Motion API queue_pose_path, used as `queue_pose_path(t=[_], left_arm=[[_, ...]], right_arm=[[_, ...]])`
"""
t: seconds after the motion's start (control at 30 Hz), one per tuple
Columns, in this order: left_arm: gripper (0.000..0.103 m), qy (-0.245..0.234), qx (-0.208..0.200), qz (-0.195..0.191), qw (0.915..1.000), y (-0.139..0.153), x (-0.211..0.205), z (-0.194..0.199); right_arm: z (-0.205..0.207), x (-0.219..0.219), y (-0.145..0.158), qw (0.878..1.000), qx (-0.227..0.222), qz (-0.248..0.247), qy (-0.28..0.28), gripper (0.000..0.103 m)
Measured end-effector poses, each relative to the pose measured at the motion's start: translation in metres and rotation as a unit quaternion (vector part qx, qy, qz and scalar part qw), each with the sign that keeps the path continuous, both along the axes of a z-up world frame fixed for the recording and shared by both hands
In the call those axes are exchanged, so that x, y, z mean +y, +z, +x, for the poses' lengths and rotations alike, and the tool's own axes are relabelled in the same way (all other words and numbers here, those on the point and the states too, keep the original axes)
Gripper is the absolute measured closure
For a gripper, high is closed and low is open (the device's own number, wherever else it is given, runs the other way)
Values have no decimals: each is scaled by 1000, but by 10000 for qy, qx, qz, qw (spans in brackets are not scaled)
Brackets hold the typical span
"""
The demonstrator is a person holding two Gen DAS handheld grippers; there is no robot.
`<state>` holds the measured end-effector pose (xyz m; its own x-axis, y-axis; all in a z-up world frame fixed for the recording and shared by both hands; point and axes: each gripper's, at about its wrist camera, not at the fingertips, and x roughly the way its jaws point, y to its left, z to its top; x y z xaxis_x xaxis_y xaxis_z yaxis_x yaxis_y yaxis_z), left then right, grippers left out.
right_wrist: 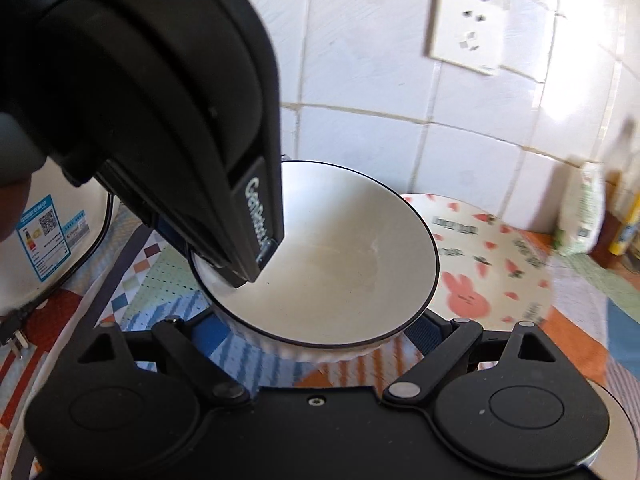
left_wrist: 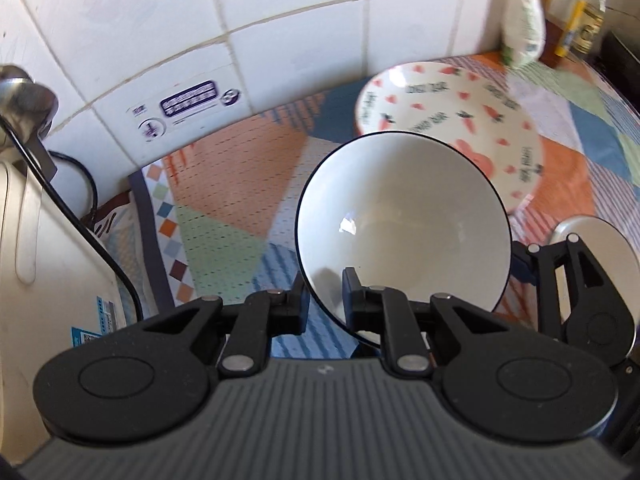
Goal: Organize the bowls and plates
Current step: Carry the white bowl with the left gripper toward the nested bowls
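Glossy ceramic bowl (left_wrist: 404, 220), glazed printed plate (left_wrist: 460, 108), woven cloth mat (left_wrist: 224, 184), shiny wall tiles (left_wrist: 296, 8).

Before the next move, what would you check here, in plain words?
1. Left gripper shut on the white bowl at its rim: ok.
2. Bowl empty, nothing to spill: ok.
3. Right gripper has a finger on each side of the bowl's underside; whether they press on it: cannot tell.
4. Rabbit plate bare, nothing lying on it: ok.
5. Black power cord well off to the side of the bowl: ok.
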<state>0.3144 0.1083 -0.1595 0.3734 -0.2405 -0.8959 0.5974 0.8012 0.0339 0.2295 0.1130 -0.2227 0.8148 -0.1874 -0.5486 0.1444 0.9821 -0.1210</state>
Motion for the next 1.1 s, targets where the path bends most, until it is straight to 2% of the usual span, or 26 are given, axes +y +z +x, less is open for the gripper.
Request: queue_pose_path(t=[0.13, 0.47, 0.67, 0.77, 0.93, 1.1], left_arm=[[88, -118, -104, 28, 9999, 15, -6, -25], [87, -754, -235, -92, 9968, 41, -37, -80], [87, -1018, 13, -208, 9946, 42, -63, -94], [87, -1173, 138, -159, 9929, 36, -78, -99], [86, -1367, 385, -49, 9899, 26, -99, -102], [86, -1364, 750, 11, 9878, 17, -109, -97]], right_arm=[[-13, -6, 5, 9996, -57, 227, -132, 9], [-79, -33, 33, 9982, -192, 76, -562, 9], [-105, -54, 42, 9959, -117, -36, -900, 9], [-112, -63, 39, 9955, 4, -257, -909, 9], [-113, -83, 33, 9949, 210, -204, -963, 9], [-114, -92, 29, 9947, 442, -265, -892, 9]])
